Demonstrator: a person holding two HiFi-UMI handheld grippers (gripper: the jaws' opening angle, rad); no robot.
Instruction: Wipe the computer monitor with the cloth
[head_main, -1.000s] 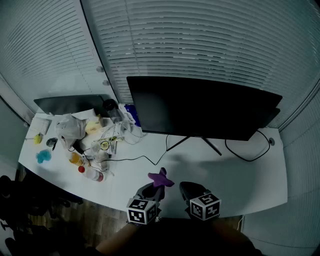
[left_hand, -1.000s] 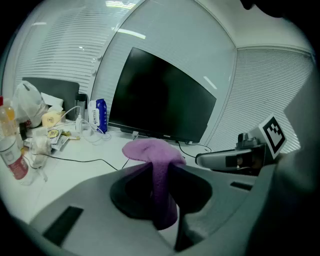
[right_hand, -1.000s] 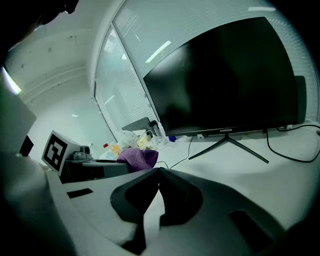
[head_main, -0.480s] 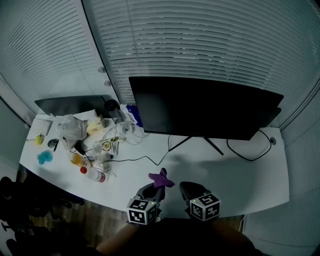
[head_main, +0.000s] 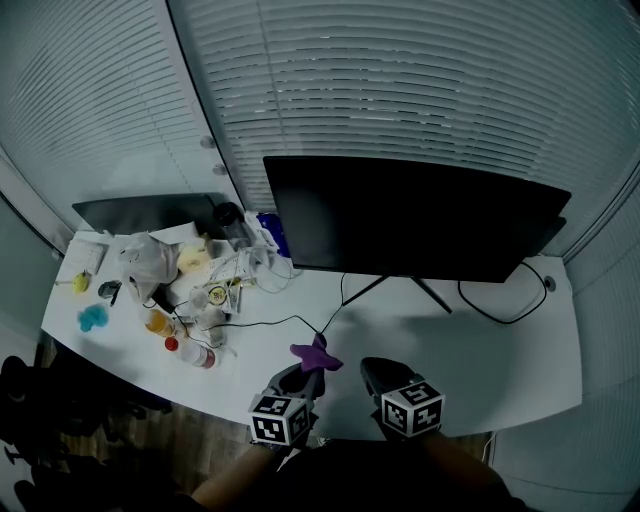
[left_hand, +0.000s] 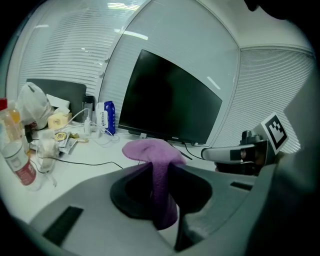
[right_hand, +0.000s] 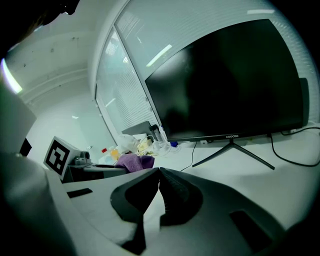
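Purple soft cloth (head_main: 316, 355), apart from the big black monitor (head_main: 415, 215) in the head view, is pinched by the left hand-held gripper (left_hand: 159, 172) in the left gripper view and might slip out while rubbing; the right gripper view shows the right hand-held gripper (right_hand: 159, 182) closed, empty.

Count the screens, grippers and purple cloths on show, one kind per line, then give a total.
Screens: 2, the big monitor and a smaller screen
Grippers: 2, left gripper and right gripper
Purple cloths: 1, the cloth held by the left gripper
Total: 5
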